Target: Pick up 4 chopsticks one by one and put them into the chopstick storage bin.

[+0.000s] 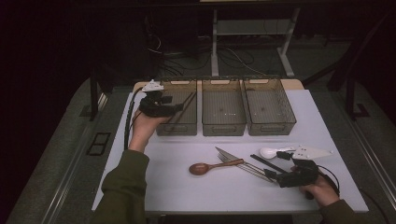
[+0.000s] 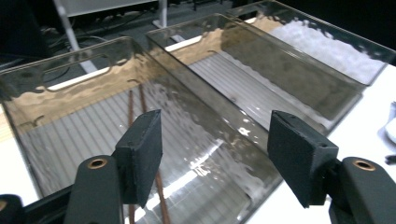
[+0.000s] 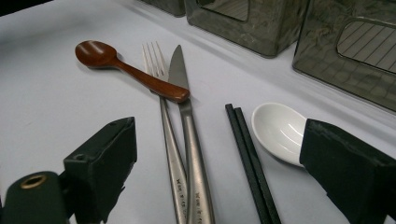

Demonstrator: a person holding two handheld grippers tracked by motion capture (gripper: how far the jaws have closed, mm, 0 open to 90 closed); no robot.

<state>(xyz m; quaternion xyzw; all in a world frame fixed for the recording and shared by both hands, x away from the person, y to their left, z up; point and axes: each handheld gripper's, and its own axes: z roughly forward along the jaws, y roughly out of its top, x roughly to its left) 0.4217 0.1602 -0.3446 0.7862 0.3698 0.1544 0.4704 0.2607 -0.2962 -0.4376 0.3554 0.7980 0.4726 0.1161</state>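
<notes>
Brown chopsticks [image 2: 140, 116] lying in the left bin [image 2: 88, 60], below and just ahead of the left gripper [image 2: 212, 154]; released, jaws apart with nothing between the pads. Middle bin [image 1: 223, 113] and right bin [image 1: 268, 112] alongside, both looking bare.

Right gripper [image 3: 215, 172] spread wide, gripping nothing, low over the remaining cutlery. Between its jaws: fork [image 3: 166, 135] and knife [image 3: 187, 140] lying side by side, touching, with the wooden spoon [image 3: 126, 70] handle resting across both. Black chopsticks [image 3: 250, 158] just to one side, white spoon [image 3: 278, 130] beside the far pad.

Risks, as a judgement: closing on fork and knife together likely, since they touch; lifting either could drag the wooden spoon off and scatter the pile. Black chopsticks thin and flat, apt to slip or split from a pinch. White spoon could get nudged by the far pad.

White table [image 1: 187, 186], matte and well lit. Beyond it a dark room, grey floor, desk legs and loose cables at the back.
</notes>
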